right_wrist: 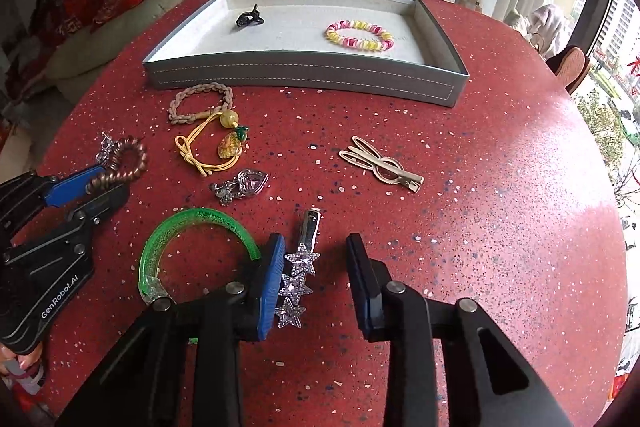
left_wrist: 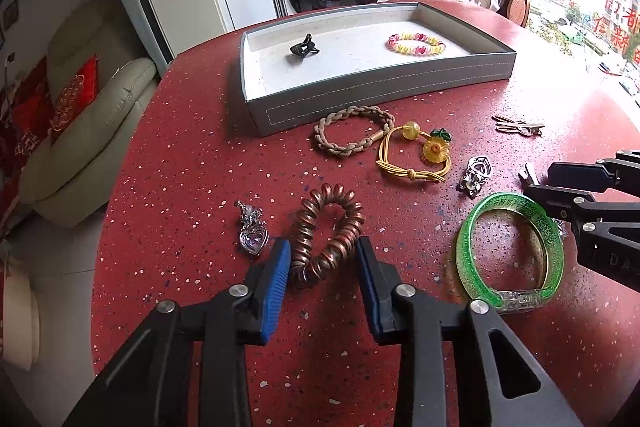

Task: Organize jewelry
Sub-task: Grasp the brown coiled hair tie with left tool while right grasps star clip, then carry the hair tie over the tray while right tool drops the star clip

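Both grippers stood spread: the left gripper (left_wrist: 322, 263) straddled one copper spiral hair tie (left_wrist: 326, 233), unclamped, and the right gripper (right_wrist: 314, 281) bracketed one three-star rhinestone clip (right_wrist: 298, 287). One green glitter bangle (left_wrist: 508, 247) lay between them. Bare red table (right_wrist: 520, 207) stretched toward its right edge. At the far edge, one grey tray (right_wrist: 304, 73) held one black claw clip (right_wrist: 249, 17) and one pink-yellow coil (right_wrist: 360, 35).
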